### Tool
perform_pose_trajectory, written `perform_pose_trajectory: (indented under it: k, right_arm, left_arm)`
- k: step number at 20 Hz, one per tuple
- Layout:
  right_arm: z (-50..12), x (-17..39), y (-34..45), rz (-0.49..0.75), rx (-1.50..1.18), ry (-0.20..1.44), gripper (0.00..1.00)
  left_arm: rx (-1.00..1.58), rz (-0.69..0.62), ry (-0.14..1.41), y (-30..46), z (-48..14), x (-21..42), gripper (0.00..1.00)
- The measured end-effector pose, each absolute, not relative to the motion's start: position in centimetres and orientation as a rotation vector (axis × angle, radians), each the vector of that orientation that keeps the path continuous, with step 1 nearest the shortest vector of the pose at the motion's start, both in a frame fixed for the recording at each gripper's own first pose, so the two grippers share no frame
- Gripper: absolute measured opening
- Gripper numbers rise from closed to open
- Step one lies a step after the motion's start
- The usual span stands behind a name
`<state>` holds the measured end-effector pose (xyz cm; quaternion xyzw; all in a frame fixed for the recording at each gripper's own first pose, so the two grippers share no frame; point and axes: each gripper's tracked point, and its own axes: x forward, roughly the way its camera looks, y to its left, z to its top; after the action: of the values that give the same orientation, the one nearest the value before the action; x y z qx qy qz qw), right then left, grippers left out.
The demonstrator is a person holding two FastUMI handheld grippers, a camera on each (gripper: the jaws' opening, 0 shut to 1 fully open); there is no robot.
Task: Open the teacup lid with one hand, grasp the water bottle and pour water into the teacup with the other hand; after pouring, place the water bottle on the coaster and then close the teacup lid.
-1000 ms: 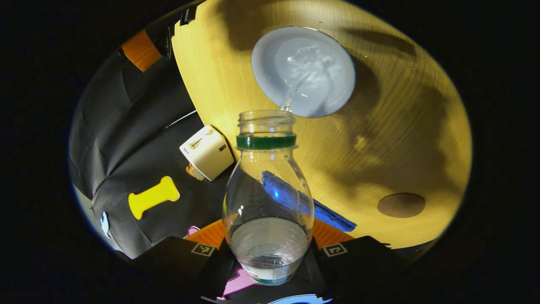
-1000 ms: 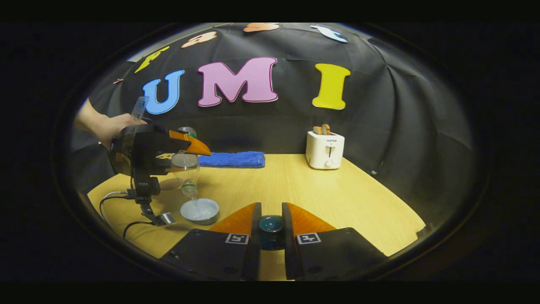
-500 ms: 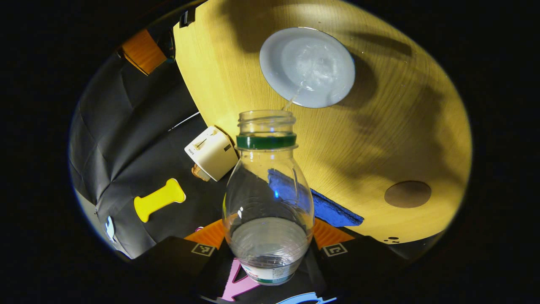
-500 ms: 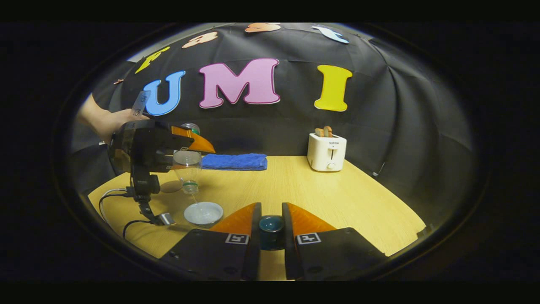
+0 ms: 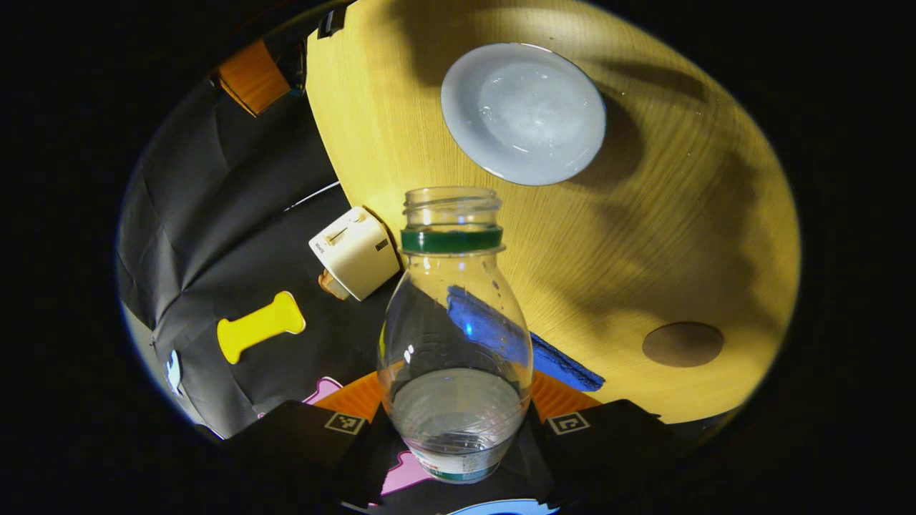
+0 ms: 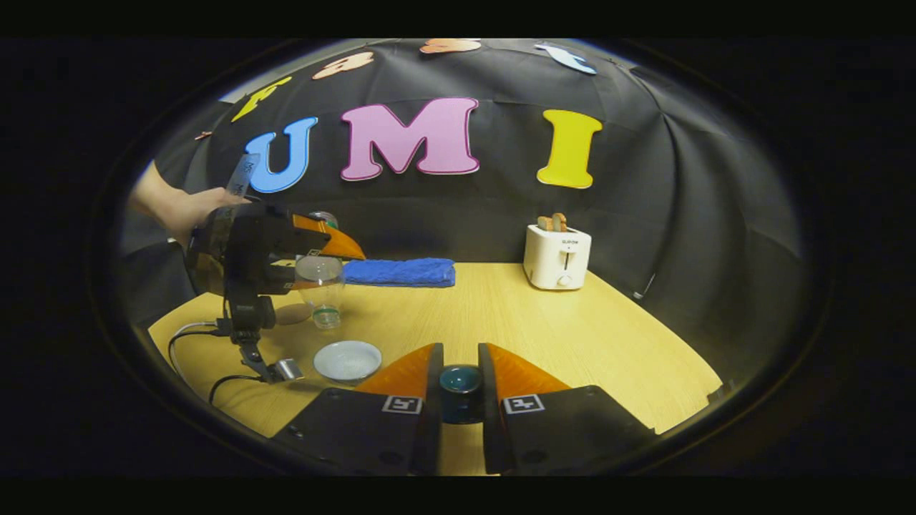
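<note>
The fingers of the left gripper [image 5: 456, 422] press on either side of the water bottle [image 5: 455, 336], which hangs mouth-down over the desk [image 5: 644, 214]; the right gripper view shows the same left gripper [image 6: 315, 261] and the hand [image 6: 187, 212] that holds it above the desk's left part. The fingers of the right gripper [image 6: 460, 390] are closed on the dark round teacup lid [image 6: 459, 379], held above the near edge of the desk. The pale teacup [image 5: 524, 112] stands open on the desk, water in it, just beyond the bottle's mouth (no stream runs between them). A round brown coaster [image 5: 683, 344] lies well apart from the cup. The desk is pale yellow wood with a visible grain, crossed by soft shadows. At its back edge, against the black cloth wall, lie a folded blue towel [image 6: 398, 272] and a white toaster [image 6: 557, 256] with slices in its slots. A cable [image 6: 187, 342] trails over the desk's left corner.
</note>
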<state>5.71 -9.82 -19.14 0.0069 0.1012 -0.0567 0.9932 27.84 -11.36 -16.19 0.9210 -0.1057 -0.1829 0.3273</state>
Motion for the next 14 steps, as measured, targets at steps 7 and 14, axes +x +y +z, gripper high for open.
perform_pose_trajectory:
  k: [7,14]
  right_arm:
    - [-18.6,6.7,-8.9,-0.093,-0.01,0.205,0.22]
    - [-17.3,7.7,-8.6,-0.09,-0.023,0.207,0.22]
  left_arm:
    - [2.168,-0.523,-0.266,-11.2,-16.0,26.5,0.77]
    - [1.61,-0.441,-0.163,-6.5,-7.0,25.2,0.77]
